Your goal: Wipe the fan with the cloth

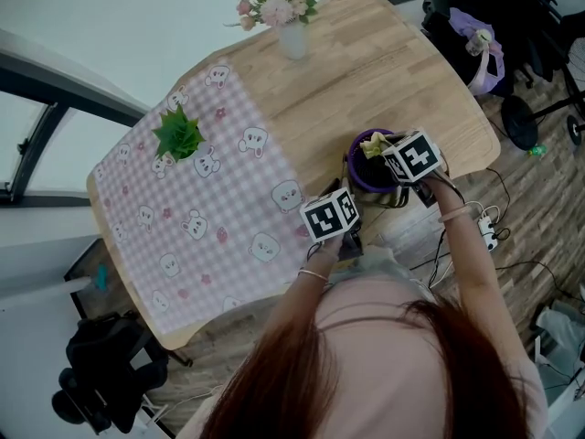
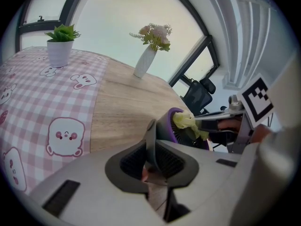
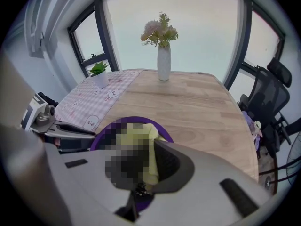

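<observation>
A small purple fan [image 1: 367,174] stands on the wooden table [image 1: 366,62] near its front edge, with its round face turned up. A yellow cloth [image 3: 139,136] lies on the fan's [image 3: 101,134] face, and my right gripper [image 3: 143,177] is shut on that cloth from above. In the head view the right gripper [image 1: 395,156] hangs over the fan's right side. My left gripper [image 2: 150,161] is shut on a thin grey edge of the fan [image 2: 165,126], just left of the cloth [image 2: 186,121]. In the head view the left gripper [image 1: 347,213] sits at the fan's near left.
A pink checked tablecloth [image 1: 183,199] covers the table's left half, with a small green potted plant [image 1: 178,133] on it. A white vase of flowers [image 1: 292,37] stands at the far edge. An office chair [image 1: 494,26] and floor cables [image 1: 484,229] lie to the right.
</observation>
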`<move>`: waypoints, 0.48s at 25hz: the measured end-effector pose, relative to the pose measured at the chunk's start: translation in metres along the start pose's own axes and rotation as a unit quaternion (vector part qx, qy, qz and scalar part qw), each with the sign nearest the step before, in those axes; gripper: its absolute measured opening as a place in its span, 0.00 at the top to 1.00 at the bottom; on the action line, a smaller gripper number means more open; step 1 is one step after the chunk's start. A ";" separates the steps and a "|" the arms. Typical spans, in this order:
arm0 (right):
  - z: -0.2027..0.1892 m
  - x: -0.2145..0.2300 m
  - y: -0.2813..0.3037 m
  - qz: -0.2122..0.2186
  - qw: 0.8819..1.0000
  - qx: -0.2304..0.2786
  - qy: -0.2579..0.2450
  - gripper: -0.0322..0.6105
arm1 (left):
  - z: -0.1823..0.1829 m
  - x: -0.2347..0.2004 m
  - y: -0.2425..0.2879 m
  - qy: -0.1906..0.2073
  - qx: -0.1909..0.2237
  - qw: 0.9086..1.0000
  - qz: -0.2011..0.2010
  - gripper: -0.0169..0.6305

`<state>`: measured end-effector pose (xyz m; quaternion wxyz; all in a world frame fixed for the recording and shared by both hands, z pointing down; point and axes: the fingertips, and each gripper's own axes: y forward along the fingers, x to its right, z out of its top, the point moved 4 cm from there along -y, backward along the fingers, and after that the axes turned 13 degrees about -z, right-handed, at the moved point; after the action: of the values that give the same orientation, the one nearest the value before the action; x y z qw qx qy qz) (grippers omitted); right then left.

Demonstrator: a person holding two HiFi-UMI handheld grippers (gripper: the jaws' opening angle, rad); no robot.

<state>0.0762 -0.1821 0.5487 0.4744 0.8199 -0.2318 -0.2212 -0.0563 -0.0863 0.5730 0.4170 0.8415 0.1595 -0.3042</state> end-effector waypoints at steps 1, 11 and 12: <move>-0.002 0.001 0.000 -0.001 1.000 0.000 0.002 0.91 | 0.000 0.000 0.000 0.000 0.000 1.000 0.001 0.89; -0.015 0.001 -0.004 -0.022 1.000 0.000 -0.013 0.91 | -0.001 0.001 0.001 -0.003 0.000 1.000 0.003 0.89; -0.016 0.000 -0.003 -0.025 1.000 0.000 -0.015 0.91 | -0.001 0.001 0.001 -0.003 0.000 1.000 0.003 0.89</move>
<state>0.0864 -0.1696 0.5531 0.4649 0.8221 -0.2188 -0.2452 -0.0551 -0.0859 0.5734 0.4189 0.8408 0.1554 -0.3057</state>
